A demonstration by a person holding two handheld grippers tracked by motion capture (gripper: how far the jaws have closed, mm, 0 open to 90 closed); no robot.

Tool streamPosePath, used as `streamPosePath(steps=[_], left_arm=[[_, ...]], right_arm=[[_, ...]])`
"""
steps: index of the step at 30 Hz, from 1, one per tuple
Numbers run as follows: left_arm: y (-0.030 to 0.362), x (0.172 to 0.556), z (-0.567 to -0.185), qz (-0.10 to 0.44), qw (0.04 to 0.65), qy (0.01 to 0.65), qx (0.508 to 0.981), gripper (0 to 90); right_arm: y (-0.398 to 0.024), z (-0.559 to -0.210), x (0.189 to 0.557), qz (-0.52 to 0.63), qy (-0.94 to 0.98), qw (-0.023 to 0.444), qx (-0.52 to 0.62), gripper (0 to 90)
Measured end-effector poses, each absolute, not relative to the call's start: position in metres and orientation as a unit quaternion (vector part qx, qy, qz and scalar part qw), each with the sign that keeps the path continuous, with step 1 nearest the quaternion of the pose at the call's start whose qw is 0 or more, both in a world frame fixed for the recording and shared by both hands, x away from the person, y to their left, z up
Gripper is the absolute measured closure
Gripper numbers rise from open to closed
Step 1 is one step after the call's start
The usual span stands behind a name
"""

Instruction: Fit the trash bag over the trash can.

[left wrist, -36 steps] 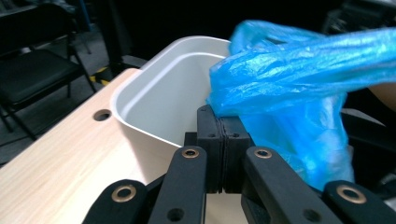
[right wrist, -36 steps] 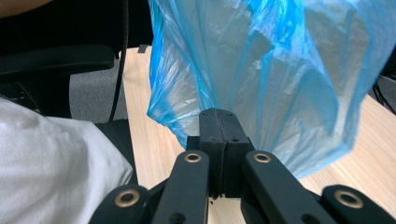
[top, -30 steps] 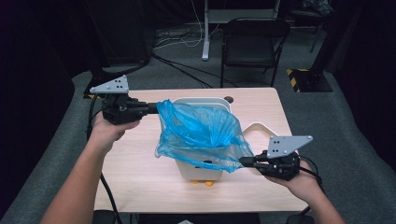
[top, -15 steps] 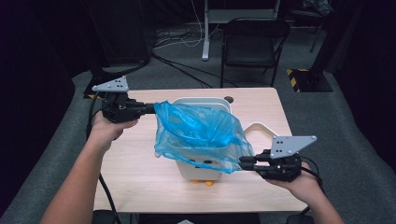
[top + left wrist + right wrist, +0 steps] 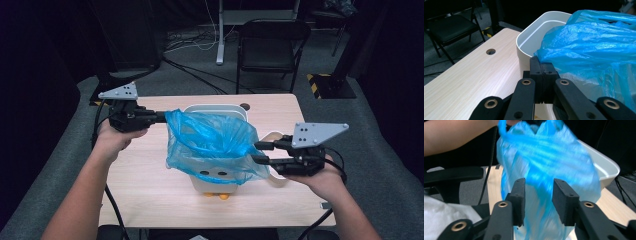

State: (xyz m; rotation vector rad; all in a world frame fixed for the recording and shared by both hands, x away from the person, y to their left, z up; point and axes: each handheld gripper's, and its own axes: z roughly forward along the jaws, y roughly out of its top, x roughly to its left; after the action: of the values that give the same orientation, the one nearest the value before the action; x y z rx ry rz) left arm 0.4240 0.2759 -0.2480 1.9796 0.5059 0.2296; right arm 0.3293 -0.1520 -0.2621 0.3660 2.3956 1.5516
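Observation:
A white bin (image 5: 215, 107) with two dark dots and orange feet on its front stands mid-table, and a blue plastic bag (image 5: 210, 142) is draped over its mouth. At the bag's left rim my left gripper (image 5: 164, 117) is shut on a fold of the plastic; in its own view the closed jaws (image 5: 542, 66) pinch the bag (image 5: 594, 37) beside the bin's rim (image 5: 531, 40). My right gripper (image 5: 256, 153) hovers at the bag's right edge. Its jaws have just been opening, and the pads (image 5: 539, 183) stand apart, with the blurred bag (image 5: 544, 152) showing in the gap, not pressed.
The wooden table (image 5: 150, 185) has a round cable hole (image 5: 244, 106) behind the bin. A black folding chair (image 5: 272, 37) and floor cables lie beyond the far edge. Something white (image 5: 439, 212) sits low at the left of the right gripper view.
My right gripper has risen beside the bin and its jaws have spread, letting go of the bag's right edge. The left gripper has kept still with the bag's rim in it.

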Motion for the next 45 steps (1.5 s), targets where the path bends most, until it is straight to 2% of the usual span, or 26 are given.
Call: streamPosePath(steps=[15, 19, 23, 27, 30, 31, 35, 36, 38, 39, 42, 45], left_arm=[[0.270, 0.425, -0.249, 0.092, 0.509, 0.202, 0.832, 89.1], [0.268, 0.427, -0.250, 0.092, 0.509, 0.201, 0.832, 89.1], [0.267, 0.429, -0.250, 0.092, 0.509, 0.199, 0.832, 89.1], [0.266, 0.431, -0.251, 0.093, 0.508, 0.200, 0.832, 89.1], [0.266, 0.432, -0.252, 0.092, 0.508, 0.202, 0.832, 89.1], [0.266, 0.433, -0.252, 0.093, 0.508, 0.202, 0.832, 89.1], [0.267, 0.434, -0.253, 0.092, 0.508, 0.204, 0.832, 89.1], [0.267, 0.434, -0.253, 0.092, 0.509, 0.204, 0.831, 89.1], [0.266, 0.434, -0.253, 0.092, 0.508, 0.205, 0.832, 89.1], [0.266, 0.434, -0.253, 0.092, 0.508, 0.204, 0.832, 89.1], [0.264, 0.434, -0.253, 0.090, 0.507, 0.201, 0.833, 89.1], [0.262, 0.434, -0.253, 0.090, 0.507, 0.198, 0.834, 89.1]], right_arm=[[-0.119, -0.239, 0.353, 0.526, 0.832, 0.142, 0.103, 46.2], [-0.112, -0.238, 0.361, 0.521, 0.836, 0.141, 0.103, 45.8], [-0.107, -0.240, 0.371, 0.516, 0.840, 0.137, 0.100, 56.4], [-0.103, -0.241, 0.377, 0.513, 0.843, 0.133, 0.090, 76.4], [-0.103, -0.242, 0.380, 0.510, 0.845, 0.135, 0.088, 87.5], [-0.103, -0.241, 0.381, 0.511, 0.844, 0.137, 0.088, 89.8], [-0.107, -0.240, 0.385, 0.517, 0.840, 0.134, 0.093, 89.6], [-0.108, -0.240, 0.385, 0.519, 0.840, 0.130, 0.091, 84.7], [-0.108, -0.239, 0.385, 0.521, 0.839, 0.123, 0.097, 65.8], [-0.107, -0.238, 0.385, 0.521, 0.838, 0.121, 0.104, 60.3], [-0.104, -0.235, 0.383, 0.527, 0.836, 0.115, 0.096, 49.1], [-0.098, -0.234, 0.382, 0.530, 0.837, 0.112, 0.082, 43.4]])
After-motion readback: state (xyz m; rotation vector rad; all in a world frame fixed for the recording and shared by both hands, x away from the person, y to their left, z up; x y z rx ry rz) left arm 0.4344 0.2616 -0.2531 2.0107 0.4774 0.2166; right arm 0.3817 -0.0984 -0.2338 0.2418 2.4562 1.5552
